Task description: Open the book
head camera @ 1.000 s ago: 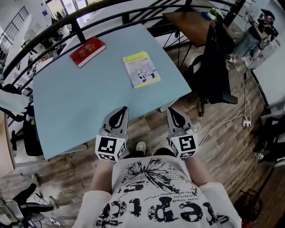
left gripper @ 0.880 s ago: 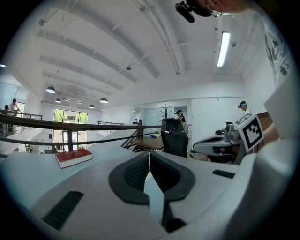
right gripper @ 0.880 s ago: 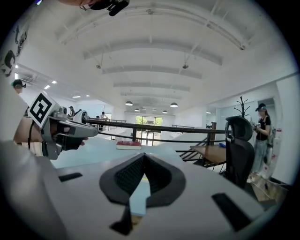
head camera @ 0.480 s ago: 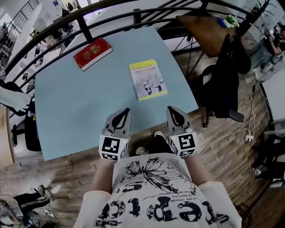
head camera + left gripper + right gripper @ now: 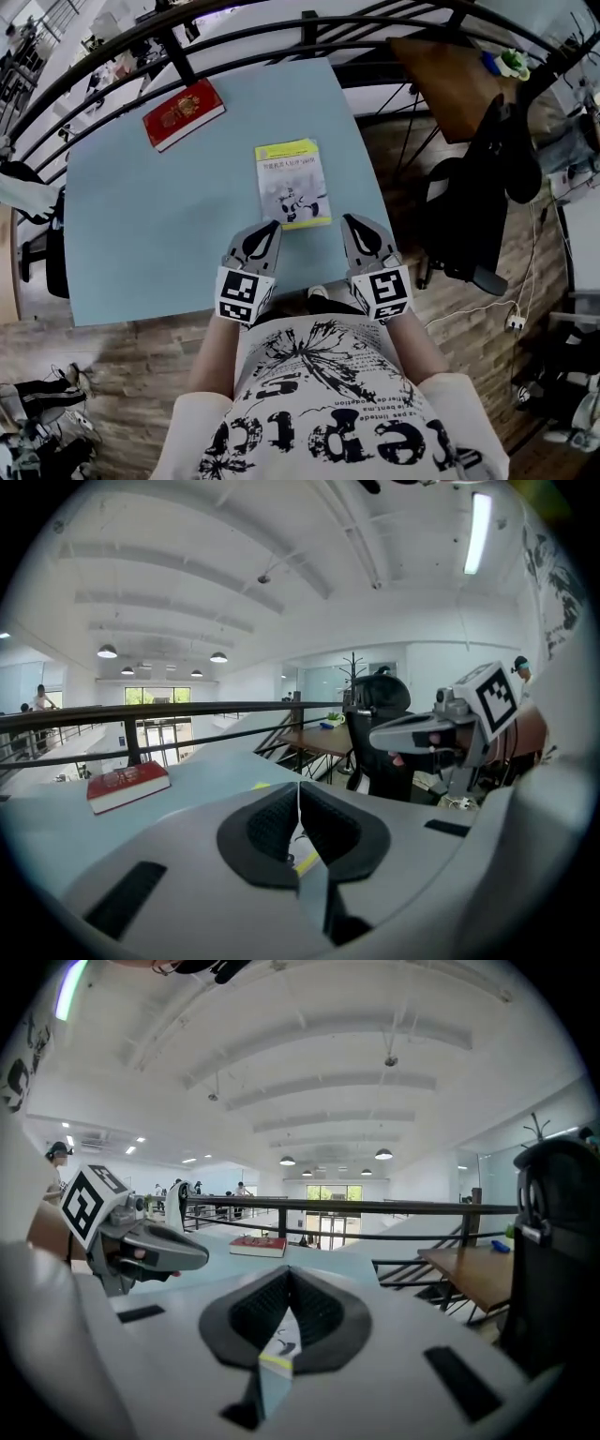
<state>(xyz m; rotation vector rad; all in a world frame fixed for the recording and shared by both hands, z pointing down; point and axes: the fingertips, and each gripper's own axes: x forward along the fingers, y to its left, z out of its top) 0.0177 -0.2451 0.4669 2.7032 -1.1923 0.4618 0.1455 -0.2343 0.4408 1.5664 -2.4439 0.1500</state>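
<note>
1. Both claws are closed and empty. The left claw has its pads pressed tight together in its own view. Same deal with the right claw: pads meet at the tip, nothing pinched.
2. The one I'm after is the yellow-and-white book. It lies shut and flat on the light blue table, close to the near edge and toward the near right corner.
3. From the head view, the left claw's tip overlaps the book's near left corner, but I honestly can't tell if it's touching or just above it. The right claw's tip sits just beside the book's near right corner, right at the table's edge.
4. Other stuff on the table: a red book, also closed, up by the far left corner and well apart from the yellow one.
5. Around the table, a black railing runs along the far edge. A black office chair stands off the right edge, with a wooden table beyond it.
6. Hard to see: the cover print is too small to read. In both gripper views the claw's own body hides nearly all of the book, and just a sliver shows through the gap under the pads. The person's printed shirt blocks the bottom of the head view.
</note>
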